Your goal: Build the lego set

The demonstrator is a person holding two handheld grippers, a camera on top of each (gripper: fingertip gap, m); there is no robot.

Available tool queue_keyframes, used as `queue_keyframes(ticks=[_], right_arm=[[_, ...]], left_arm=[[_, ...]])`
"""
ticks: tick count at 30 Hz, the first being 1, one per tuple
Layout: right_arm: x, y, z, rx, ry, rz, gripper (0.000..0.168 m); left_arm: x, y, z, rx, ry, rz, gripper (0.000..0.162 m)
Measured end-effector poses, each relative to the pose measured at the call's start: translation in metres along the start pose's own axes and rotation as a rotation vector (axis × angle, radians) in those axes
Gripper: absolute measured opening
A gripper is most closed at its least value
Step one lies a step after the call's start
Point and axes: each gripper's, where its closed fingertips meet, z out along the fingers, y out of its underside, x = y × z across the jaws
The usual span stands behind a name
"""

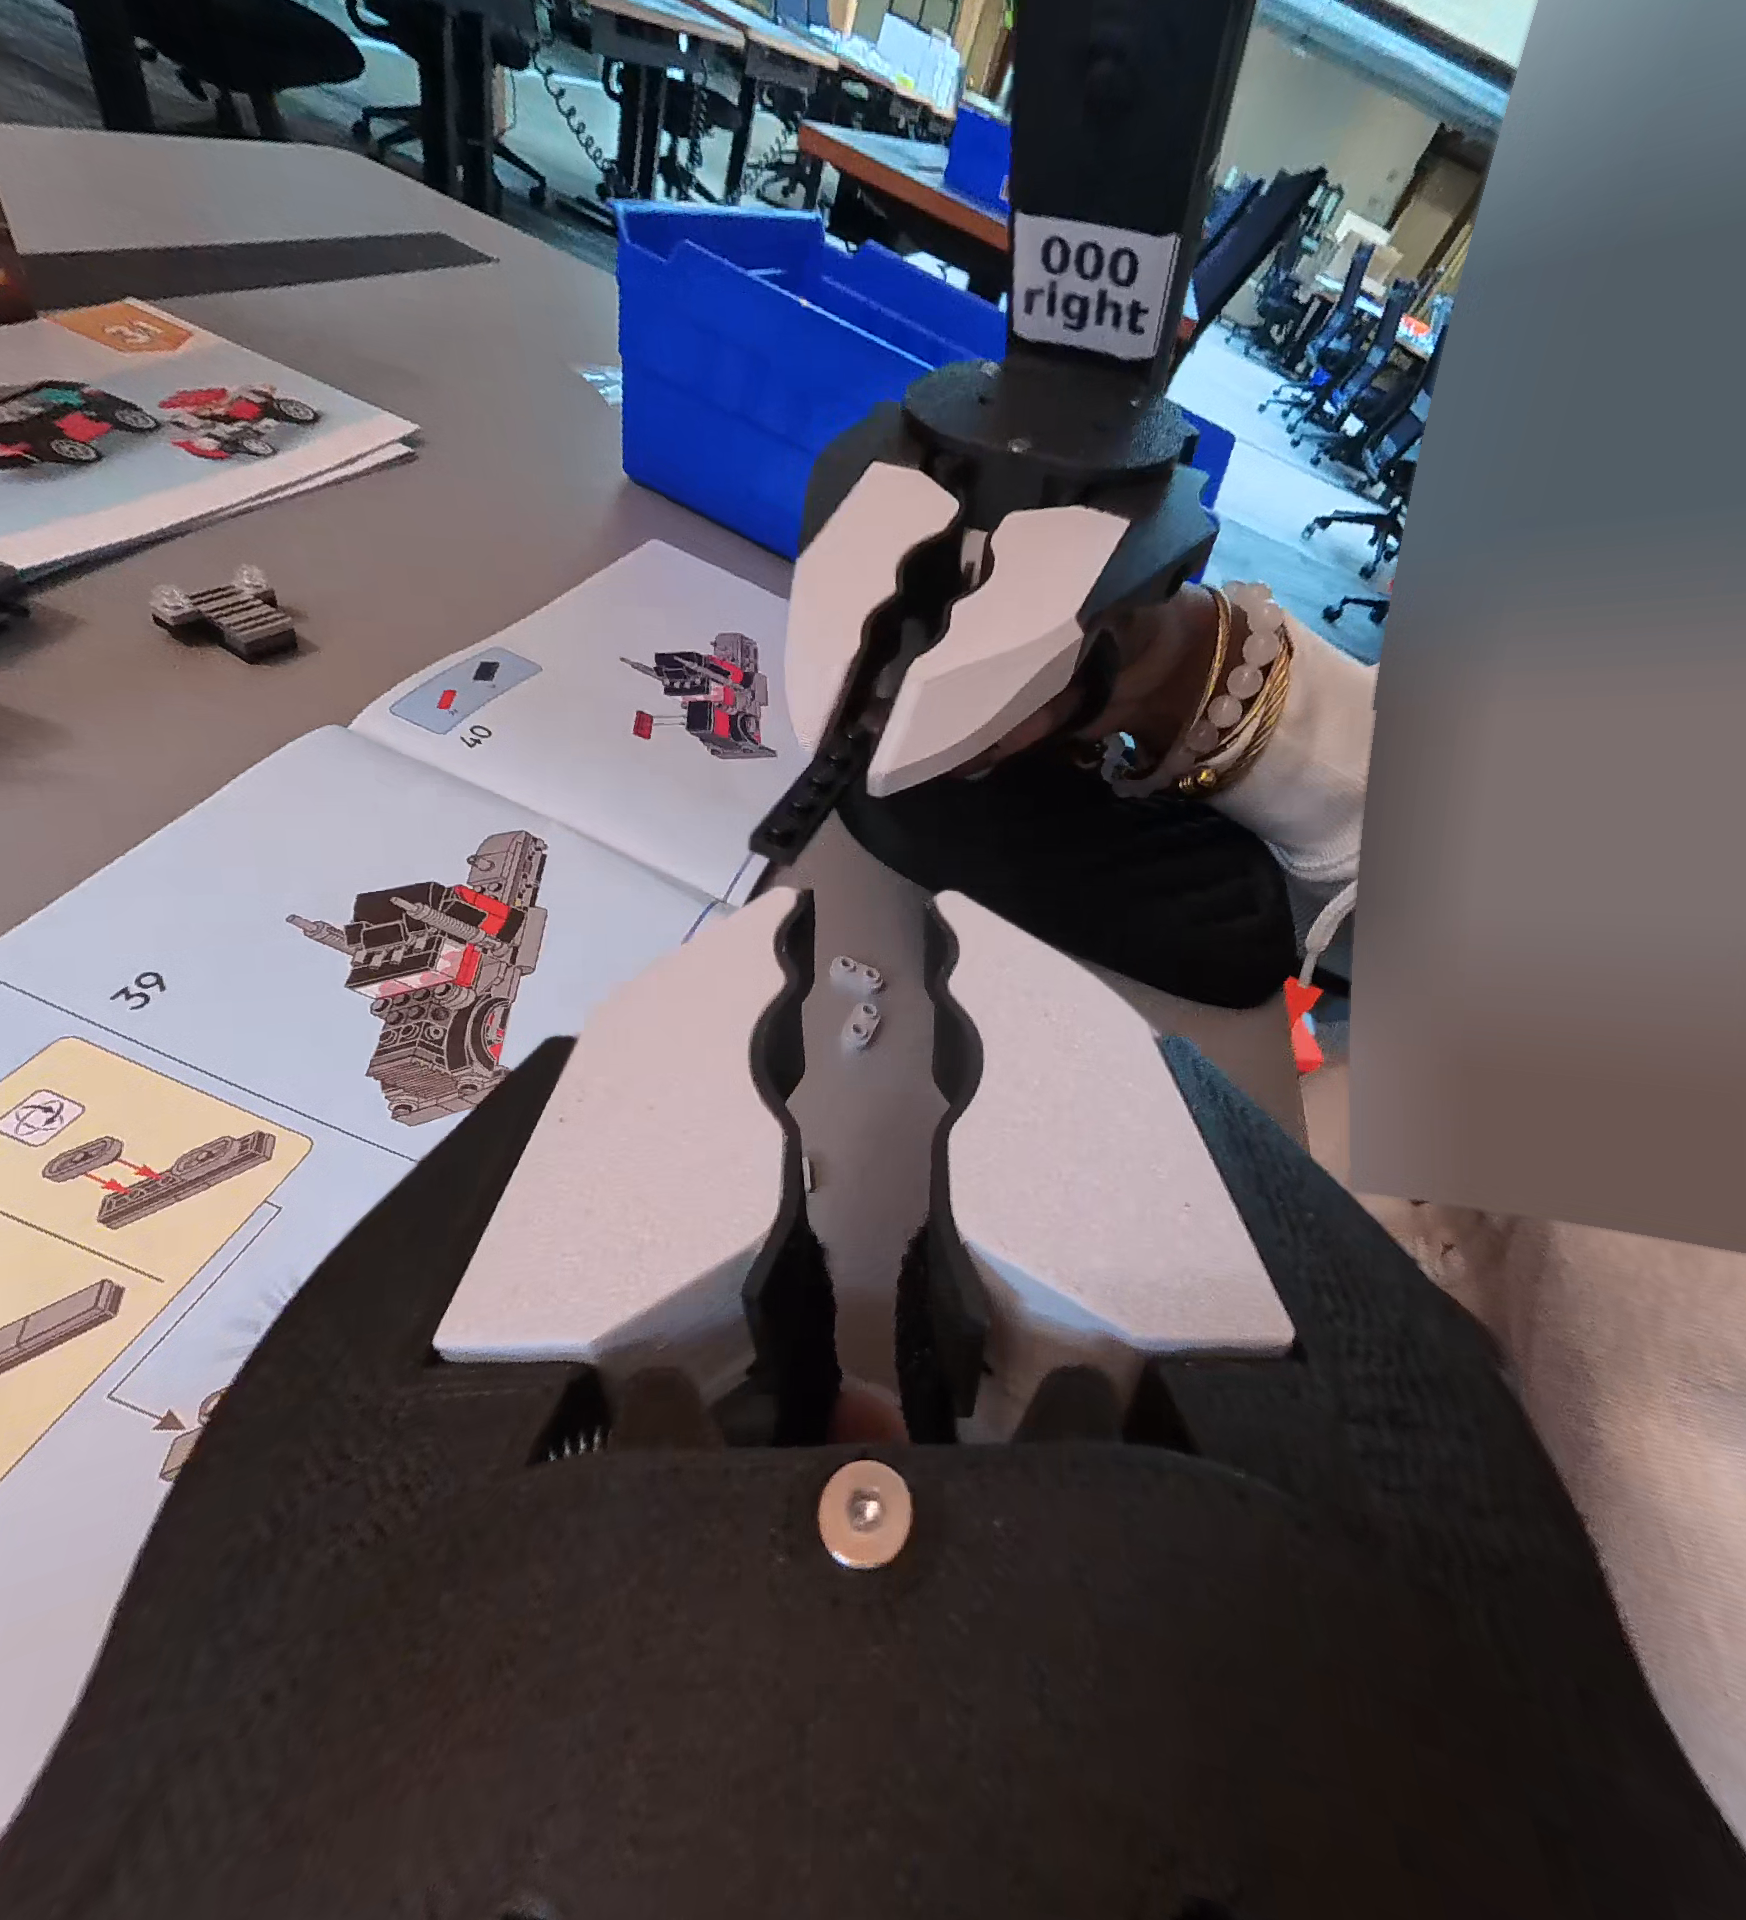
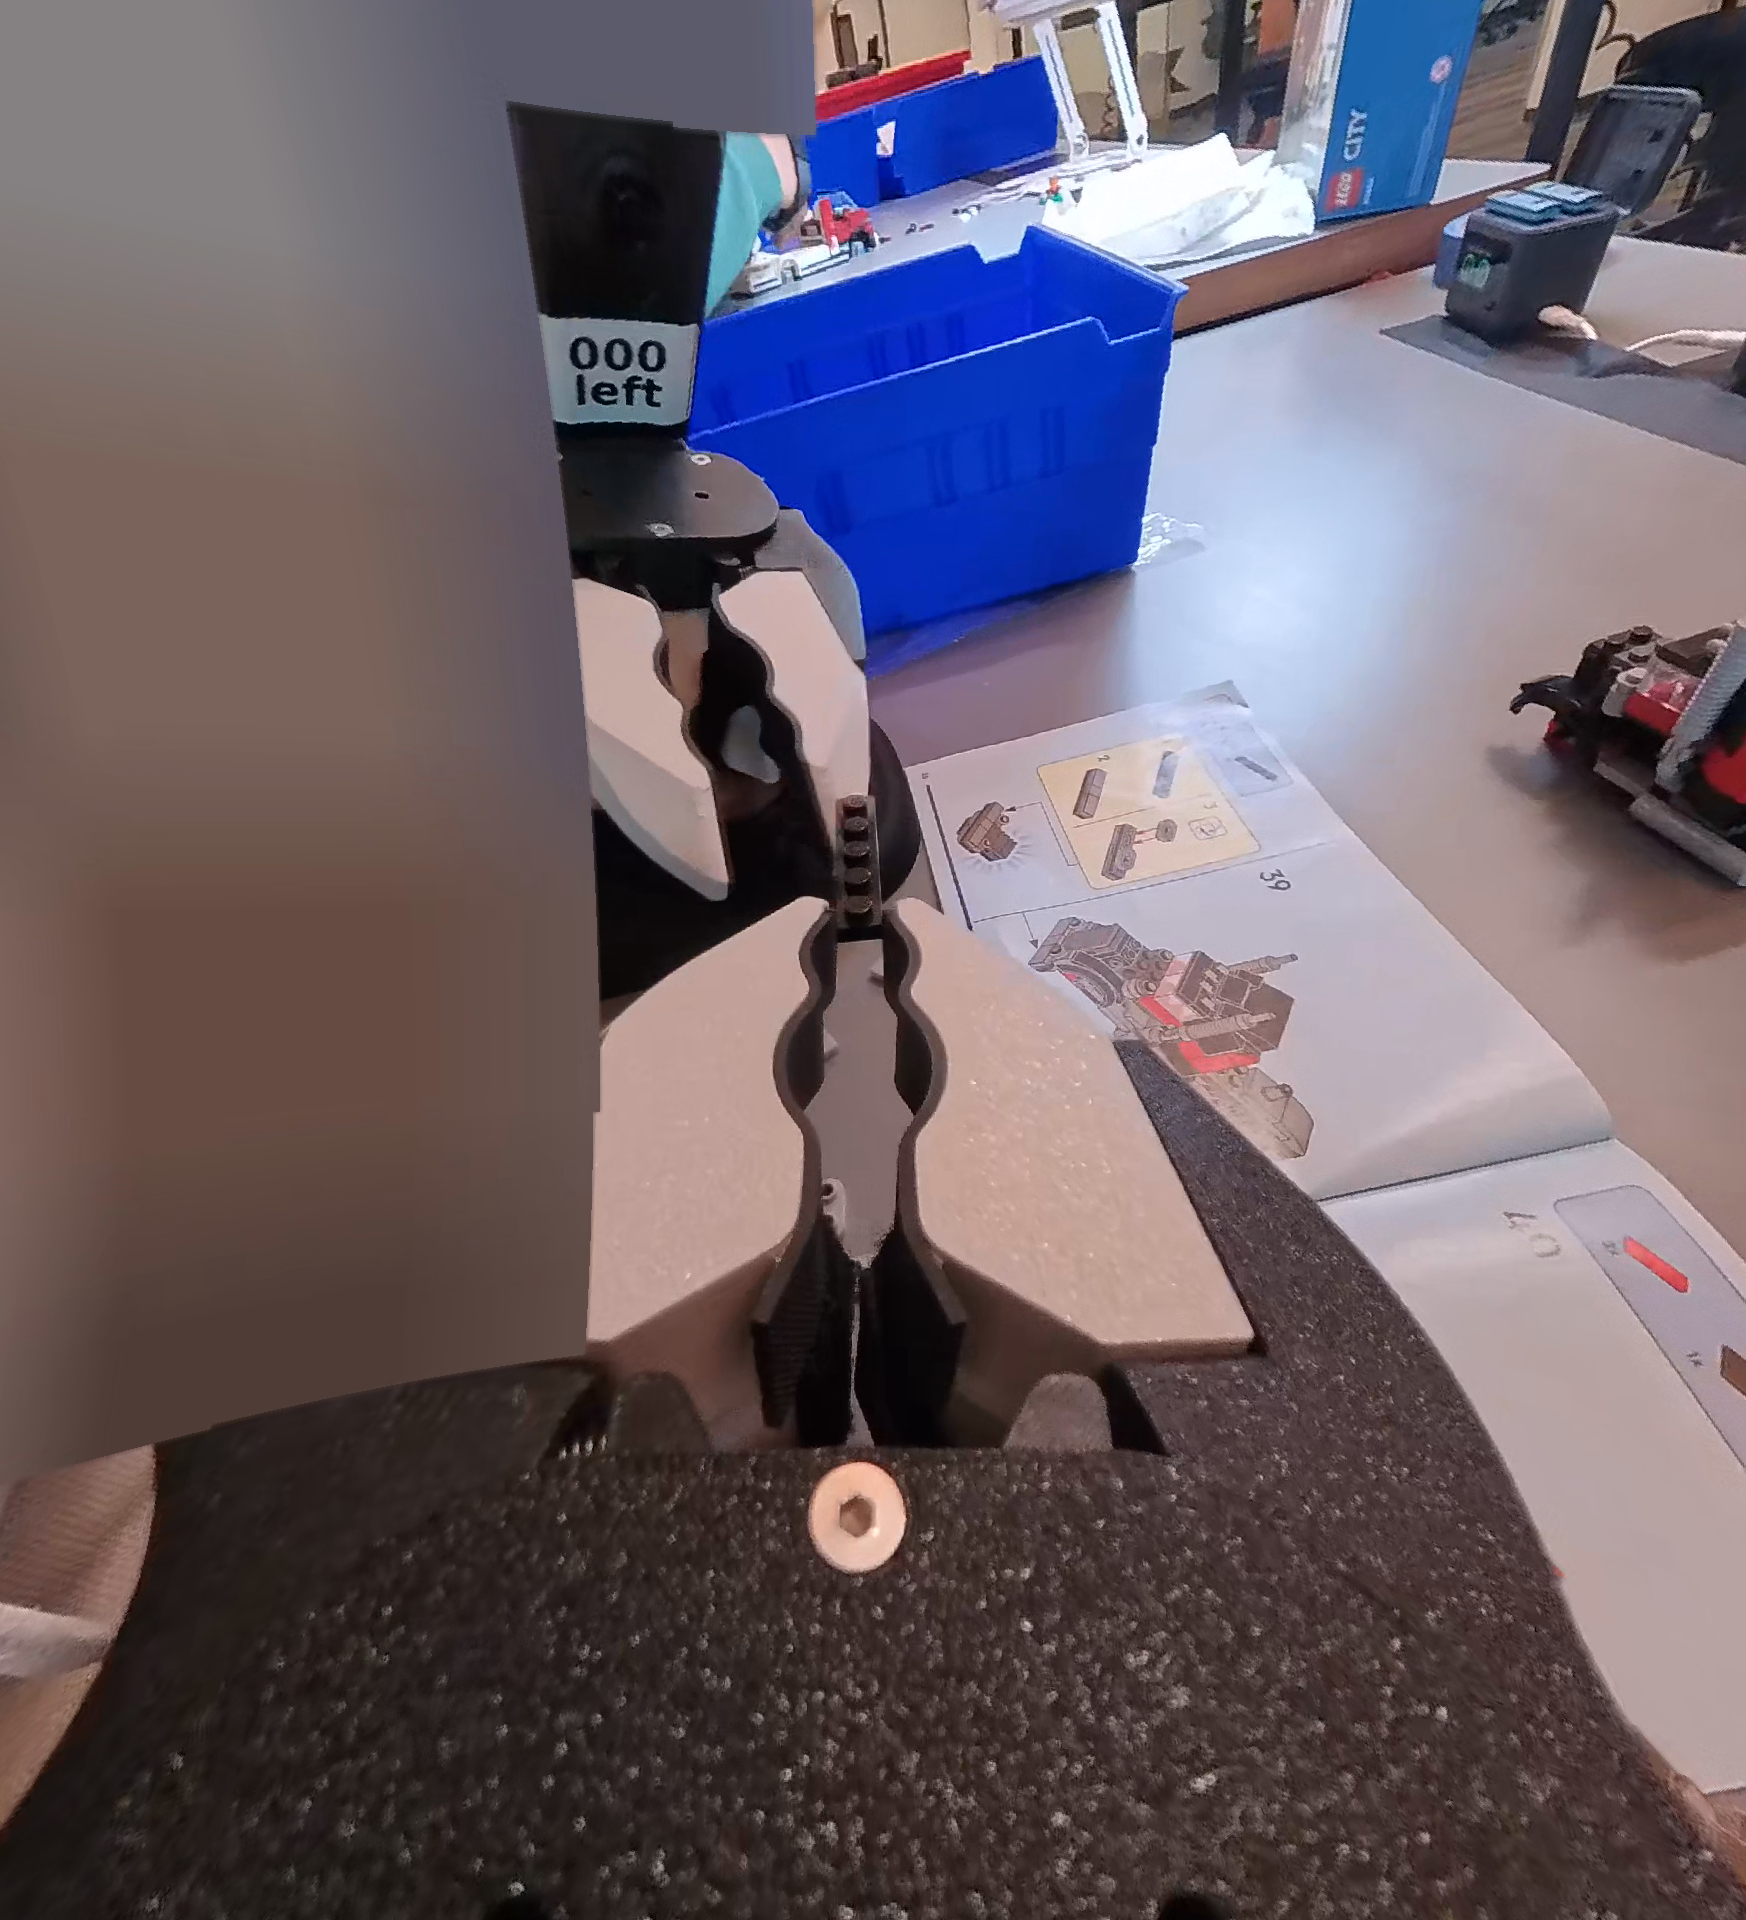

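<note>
The build looks partly done, judging by what lies about. A half-assembled black, red and grey vehicle [image 2: 1700, 748] stands on the grey table [image 2: 1368, 499] well to the right of the open instruction booklet [image 1: 256, 935], and a small dark sub-assembly with clear studs [image 1: 225, 615] sits apart on the far left of the table. The right gripper [image 2: 856, 914] is clamped on a narrow black studded plate [image 2: 856, 847], which sticks out past its tips and is held off the table, above the inner edge of the booklet (the same plate shows in the left wrist view, slanting down from the white fingers). The left gripper [image 1: 861, 904] holds nothing, with a clear gap between its fingers, and two tiny grey pieces [image 1: 856, 997] lie on the table seen through that gap. The plate has not yet joined any assembly, so joining it and the loose parts remains. A blue bin [image 2: 952, 436] stands behind.
</note>
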Motion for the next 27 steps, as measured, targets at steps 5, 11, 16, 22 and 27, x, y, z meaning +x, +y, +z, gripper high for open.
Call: queue_keyframes(ticks=[5,11,16,22,27], right_arm=[[0.003,0.001,0.000,-0.001,0.002,0.015,0.008],[0.003,0.002,0.001,-0.013,0.007,0.018,0.008],[0.005,0.008,-0.001,-0.058,0.030,0.017,0.008],[0.006,0.017,-0.006,-0.133,0.083,0.027,0.008],[-0.001,0.023,-0.008,-0.178,0.088,0.021,0.008]], left_arm=[[0.001,0.005,0.003,-0.034,0.007,0.011,0.018],[0.002,0.004,0.002,-0.020,0.024,0.000,0.015],[0.001,0.002,0.001,-0.007,0.021,-0.009,0.017],[0.003,-0.002,-0.002,0.010,0.007,0.018,0.025],[0.002,-0.010,-0.012,0.040,-0.042,0.017,0.028]])
